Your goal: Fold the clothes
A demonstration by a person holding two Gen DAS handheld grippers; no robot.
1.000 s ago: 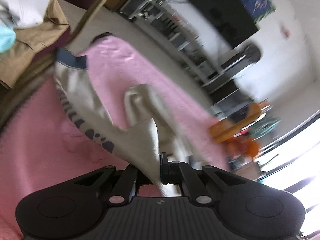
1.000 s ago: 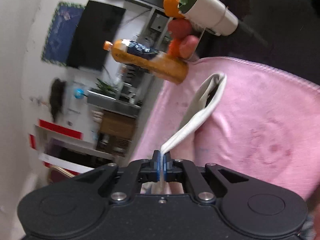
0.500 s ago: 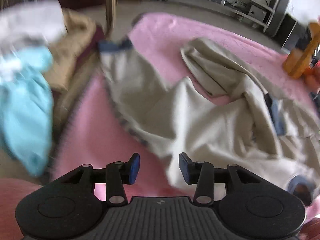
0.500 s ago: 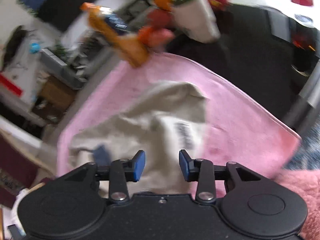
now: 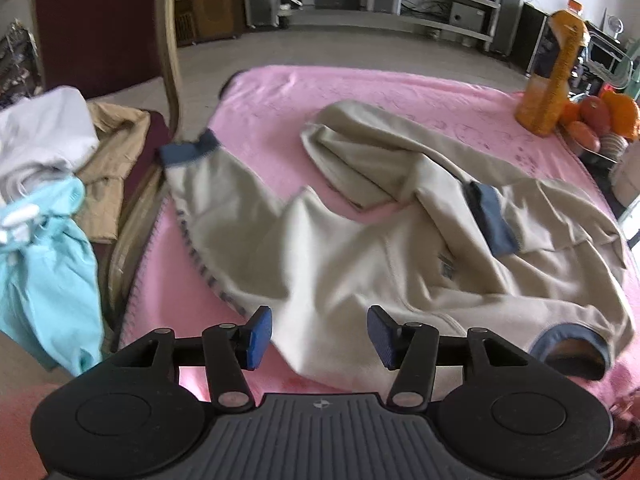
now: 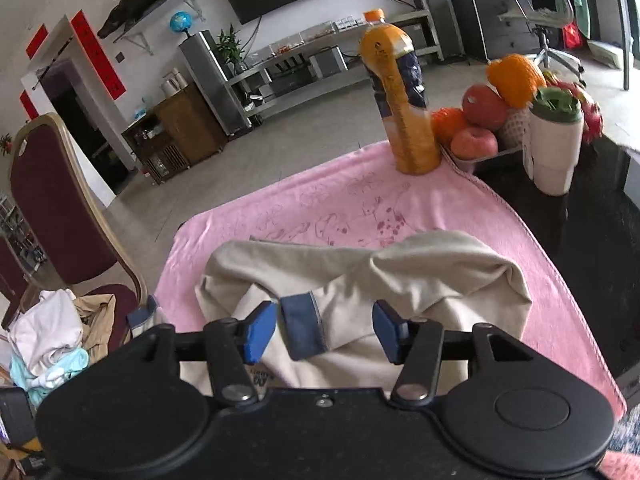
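A beige sweatshirt (image 5: 360, 240) with navy cuffs lies crumpled on a pink blanket (image 5: 280, 92) over the table. One sleeve reaches to the left edge, its cuff (image 5: 188, 150) at the blanket's border. My left gripper (image 5: 319, 334) is open and empty just above the shirt's near hem. In the right wrist view the sweatshirt (image 6: 400, 276) lies bunched, a navy cuff (image 6: 302, 326) between the fingers of my open right gripper (image 6: 325, 330), which holds nothing.
A chair (image 5: 100, 28) at the left carries a pile of clothes, white, tan and light blue (image 5: 48, 264). An orange juice bottle (image 6: 400, 96), a bowl of fruit (image 6: 484, 116) and a white cup (image 6: 554, 144) stand at the table's far right.
Both grippers were shut on the sweatshirt and held it up; both have opened and let it drop onto the blanket, then drawn back above it.
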